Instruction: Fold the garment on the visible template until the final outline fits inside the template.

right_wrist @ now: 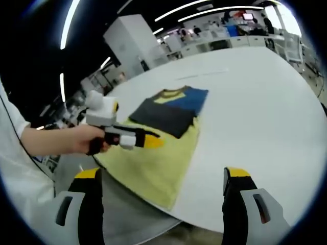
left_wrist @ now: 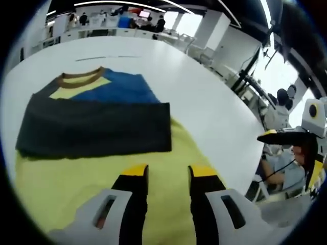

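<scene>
Garment [left_wrist: 97, 127] is laid flat on white table [left_wrist: 204, 102], long axis running near-to-far from L gripper [left_wrist: 166, 176], jaws apart, nothing held, over near yellow hem. R gripper [right_wrist: 163, 181], jaws wide apart, is held further off; L is judged nearer.

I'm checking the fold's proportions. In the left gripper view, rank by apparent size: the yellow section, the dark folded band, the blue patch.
1. Yellow section, though nearest the camera, which inflates it.
2. Dark folded band.
3. Blue patch, farthest away.
</scene>
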